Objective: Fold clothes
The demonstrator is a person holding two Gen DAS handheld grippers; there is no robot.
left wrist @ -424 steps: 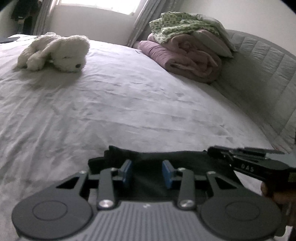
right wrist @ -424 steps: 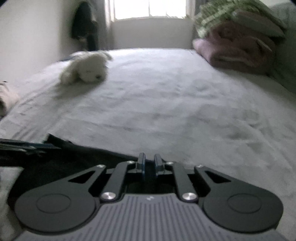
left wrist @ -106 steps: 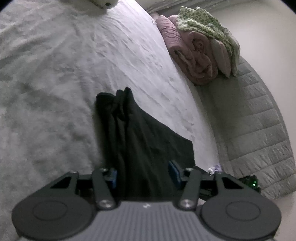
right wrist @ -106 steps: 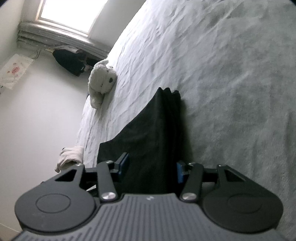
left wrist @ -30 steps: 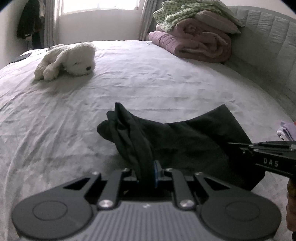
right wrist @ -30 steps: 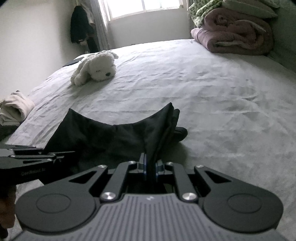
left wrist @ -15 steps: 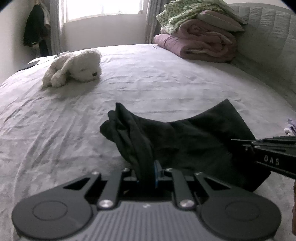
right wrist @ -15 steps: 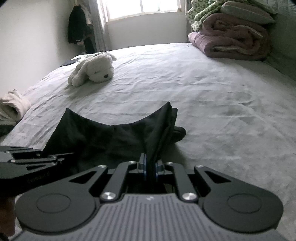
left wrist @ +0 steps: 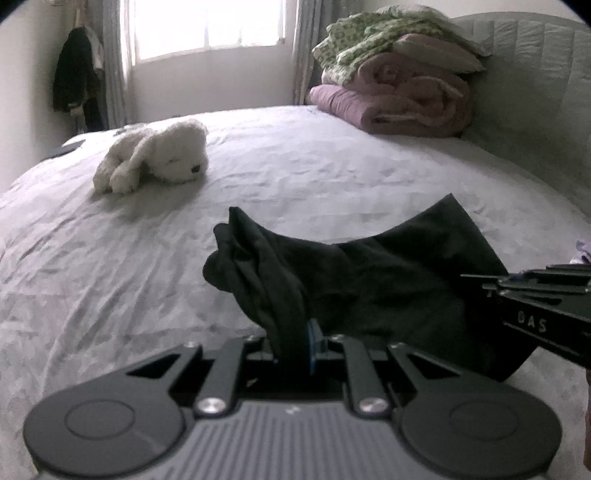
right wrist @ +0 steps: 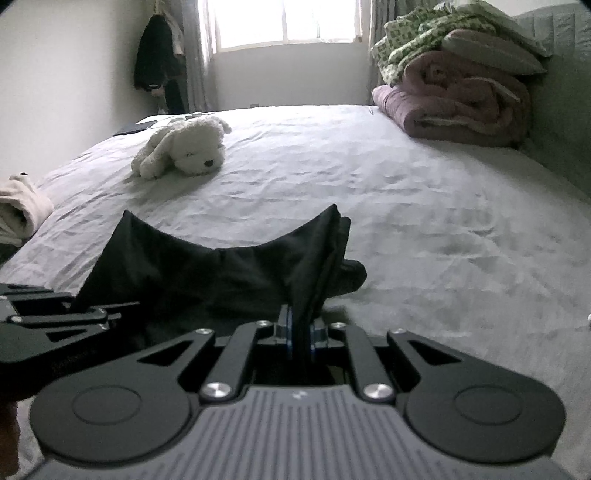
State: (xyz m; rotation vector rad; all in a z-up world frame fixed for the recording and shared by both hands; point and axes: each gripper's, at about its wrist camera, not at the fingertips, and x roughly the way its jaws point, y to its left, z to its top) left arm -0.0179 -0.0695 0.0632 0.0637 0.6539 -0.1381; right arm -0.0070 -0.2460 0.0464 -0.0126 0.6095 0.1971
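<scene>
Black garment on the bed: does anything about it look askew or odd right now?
Yes. The black garment is bunched: the left hand-held gripper and the right hand-held gripper each pinch a gathered wad, and the cloth between them sags in a dip instead of lying flat on the bed. No damage visible.

Bright window (left wrist: 207, 26), grey bed (left wrist: 332, 166) (perhaps quilted)

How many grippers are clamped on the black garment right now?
2. The left gripper pinches the black fabric garment at its left bunched edge; the right gripper pinches its right edge, both above the grey bed sheet.
</scene>
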